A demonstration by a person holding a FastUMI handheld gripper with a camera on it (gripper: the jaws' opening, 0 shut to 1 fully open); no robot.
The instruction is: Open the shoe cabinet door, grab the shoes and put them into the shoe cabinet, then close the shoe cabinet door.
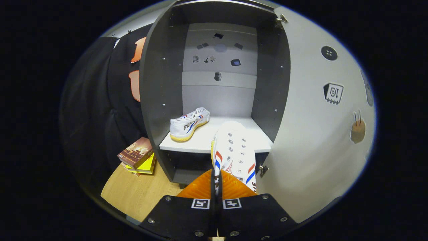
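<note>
The grey shoe cabinet (pixel 160 83) stands open ahead, its door (pixel 311 134) swung out to the right of my fingers. One white sneaker (pixel 189 124) with red and blue stripes lies on the left of the white shelf (pixel 200 142), heel toward me. My gripper (pixel 216 187) is shut on a second white sneaker (pixel 235 150), pinching its side wall near the heel. That sneaker points away from me, its toe reaching over the shelf's front edge on the right side.
A small stack of books (pixel 137 156) lies on the wooden floor (pixel 140 190) by the cabinet's left side. Black cloth wall hangs to the left. The door carries several stickers and a hinge (pixel 263 170) near its lower inner edge.
</note>
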